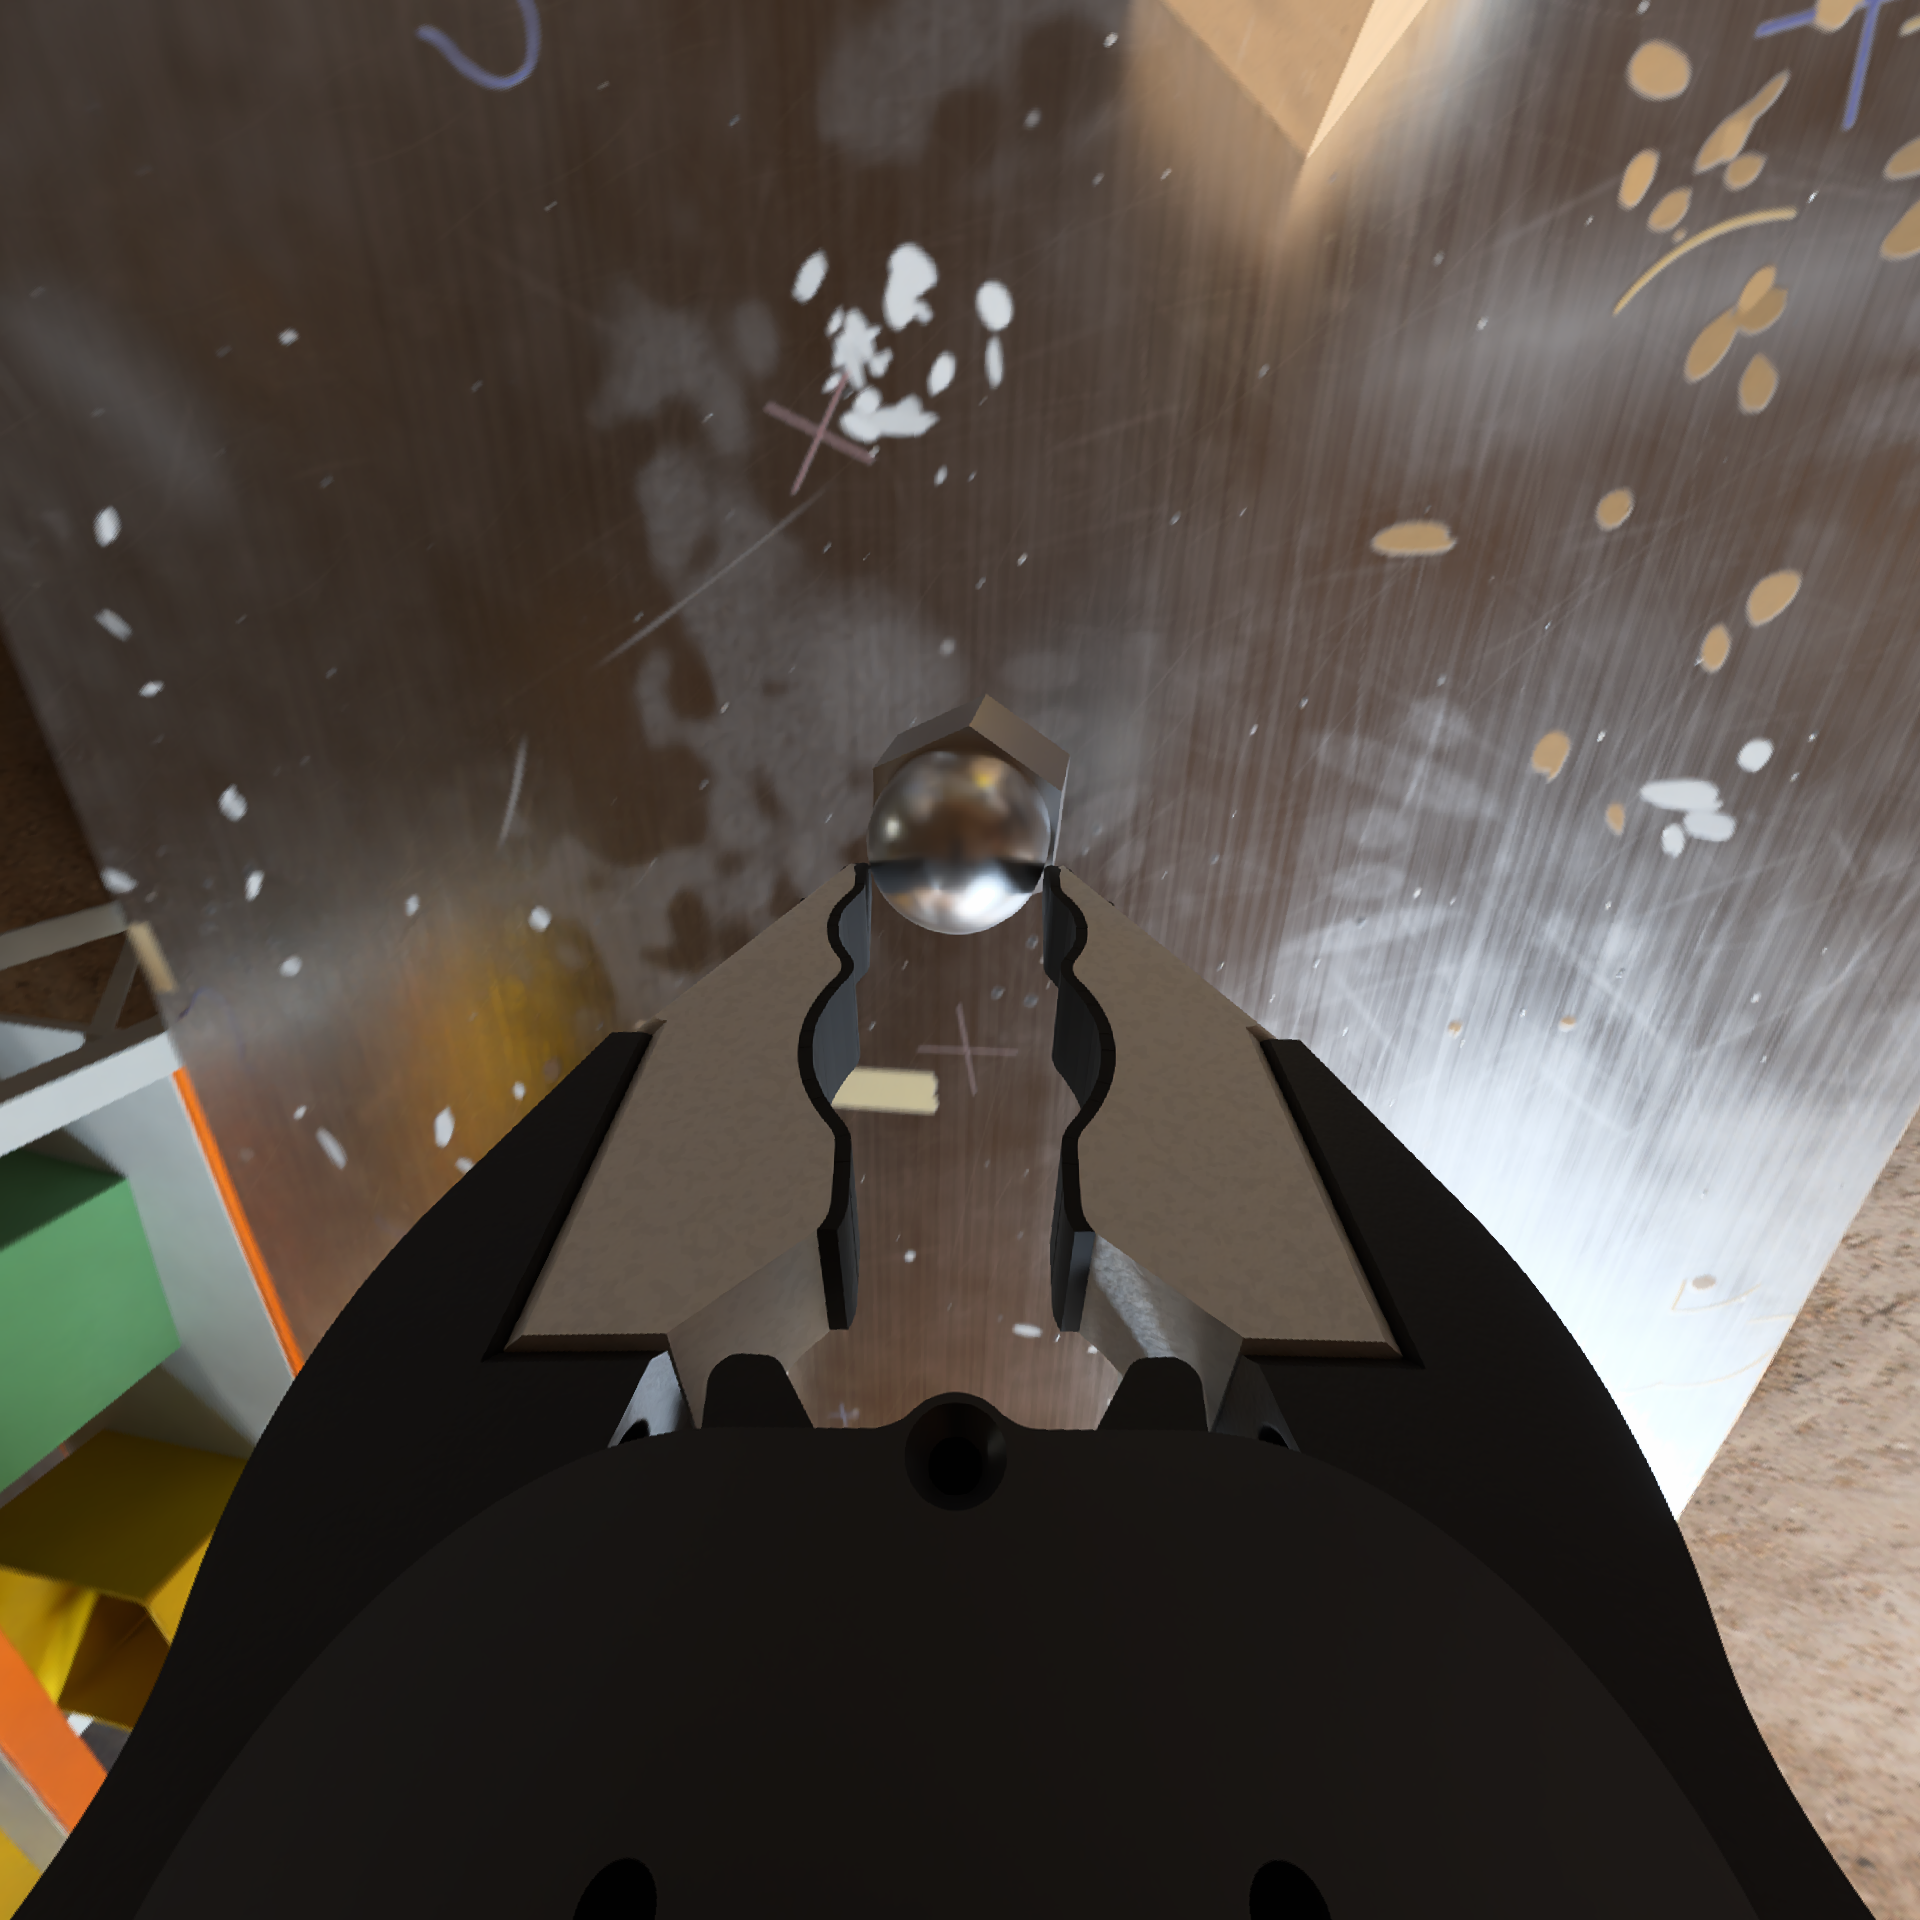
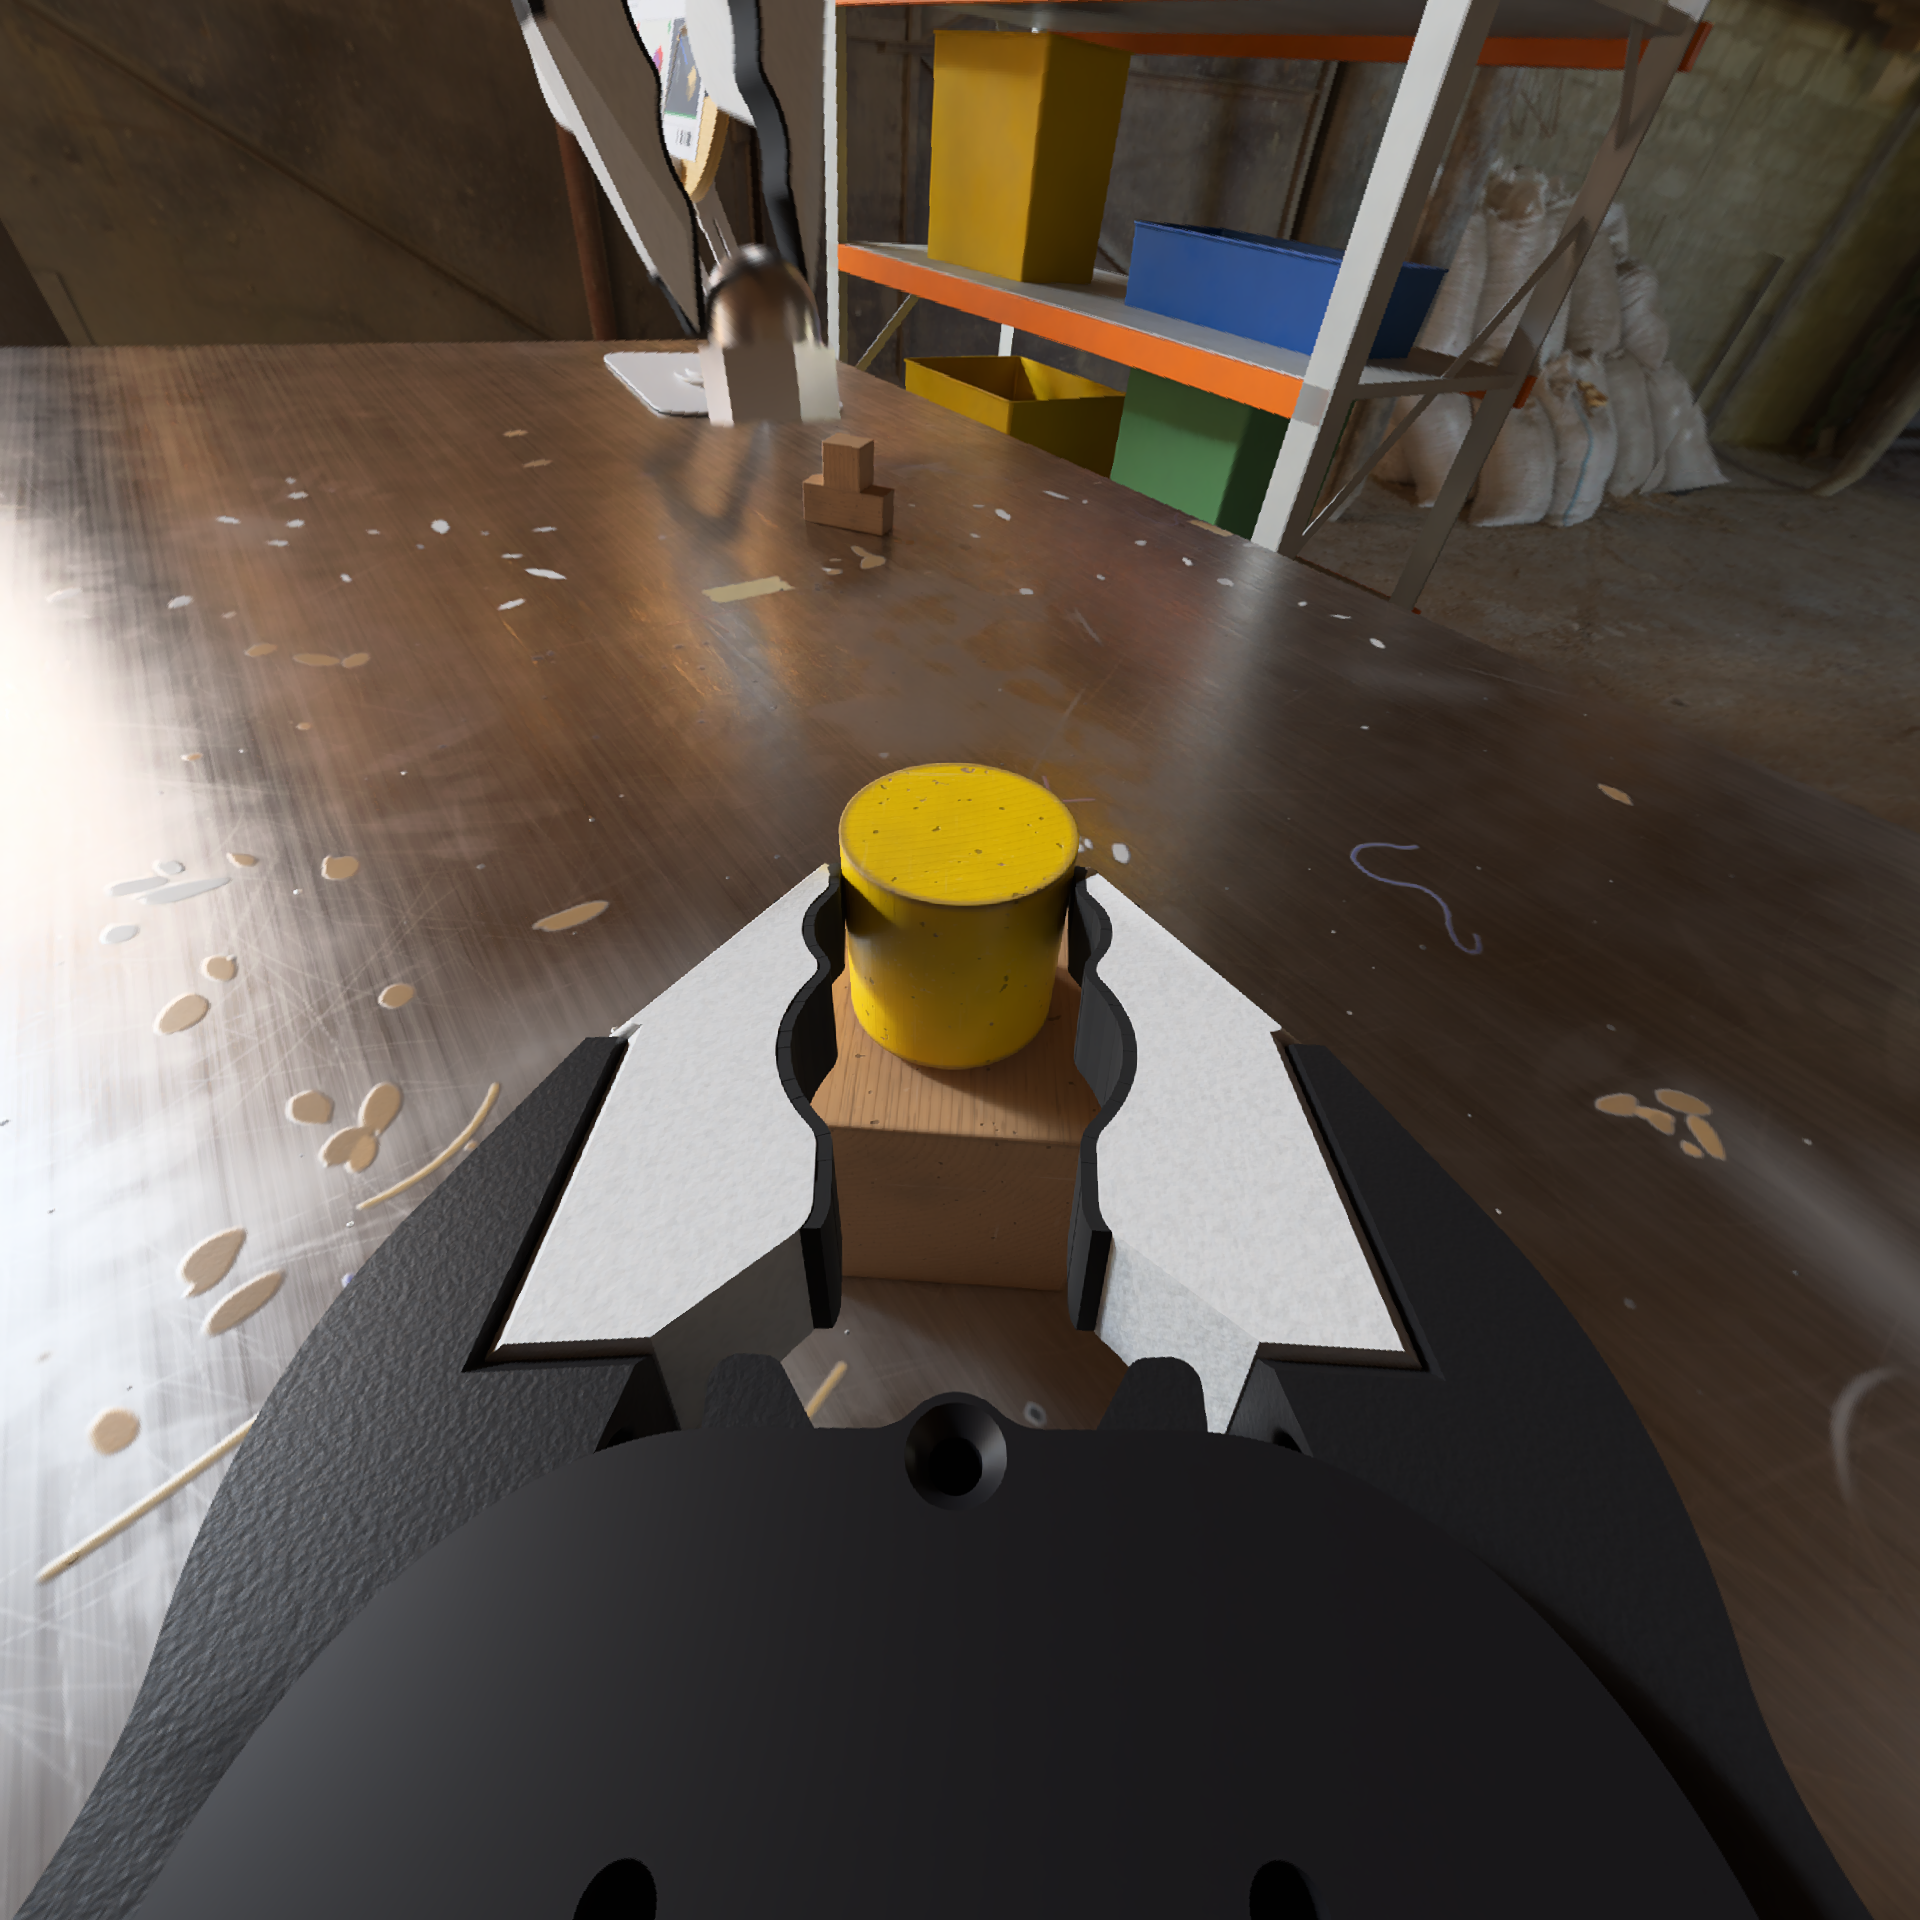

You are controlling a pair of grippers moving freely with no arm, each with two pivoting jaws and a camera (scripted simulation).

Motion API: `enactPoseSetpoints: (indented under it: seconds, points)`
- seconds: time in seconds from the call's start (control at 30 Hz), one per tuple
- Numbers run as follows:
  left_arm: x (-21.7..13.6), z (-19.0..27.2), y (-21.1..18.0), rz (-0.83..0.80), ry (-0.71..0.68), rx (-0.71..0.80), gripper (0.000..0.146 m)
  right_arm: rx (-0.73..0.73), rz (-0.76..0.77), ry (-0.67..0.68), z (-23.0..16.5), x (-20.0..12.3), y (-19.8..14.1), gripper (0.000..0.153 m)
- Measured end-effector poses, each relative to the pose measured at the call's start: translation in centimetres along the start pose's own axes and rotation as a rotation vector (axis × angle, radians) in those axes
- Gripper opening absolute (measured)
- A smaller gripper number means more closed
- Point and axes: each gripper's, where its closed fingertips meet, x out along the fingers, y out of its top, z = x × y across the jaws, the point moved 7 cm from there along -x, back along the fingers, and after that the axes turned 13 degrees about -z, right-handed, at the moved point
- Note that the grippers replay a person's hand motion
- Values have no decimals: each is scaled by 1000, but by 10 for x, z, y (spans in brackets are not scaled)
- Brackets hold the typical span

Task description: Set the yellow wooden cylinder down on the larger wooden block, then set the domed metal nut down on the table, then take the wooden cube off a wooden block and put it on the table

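Observation:
In the right wrist view my right gripper (image 2: 956, 894) is shut on the yellow wooden cylinder (image 2: 956, 914). The cylinder stands upright on the larger wooden block (image 2: 956, 1174), which shows between my fingers. Farther off, the small wooden cube (image 2: 847, 460) sits on a smaller wooden block (image 2: 850, 511). In the left wrist view my left gripper (image 1: 954, 878) is shut on the domed metal nut (image 1: 961, 831), held at the fingertips above the table (image 1: 520, 520). The left gripper (image 2: 764, 275) with the nut also shows, blurred, in the right wrist view, above the far table.
A metal shelf (image 2: 1351, 291) with yellow, blue and green bins stands beyond the table's far right edge; it also shows in the left wrist view (image 1: 104, 1247). A white flat plate (image 2: 655, 390) lies at the table's back. Sacks (image 2: 1558, 416) lean on the far wall. The tabletop is paint-spattered.

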Motion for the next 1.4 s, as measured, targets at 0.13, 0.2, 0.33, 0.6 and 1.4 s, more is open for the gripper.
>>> enactPoseSetpoints:
  seconds: [0.13, 0.2, 0.33, 0.6, 1.4]
  points:
    - [33, 13, 33, -42, -57, 19, 33, -21, -7, -2, -3, 0, 0, 43]
    - [50, 18, 44, -82, -87, 25, 33, -11, -2, 4, -2, 0, -1, 43]
    - [77, 25, 56, -149, -105, 37, 33, 8, 9, 6, 1, -2, -1, 43]
    - [105, 35, 56, -221, -128, 25, 33, -3, -1, 5, 1, -3, -2, 43]
    - [17, -96, -96, -12, 131, -381, 70, -5, -54, 12, -1, 0, -5, 70]
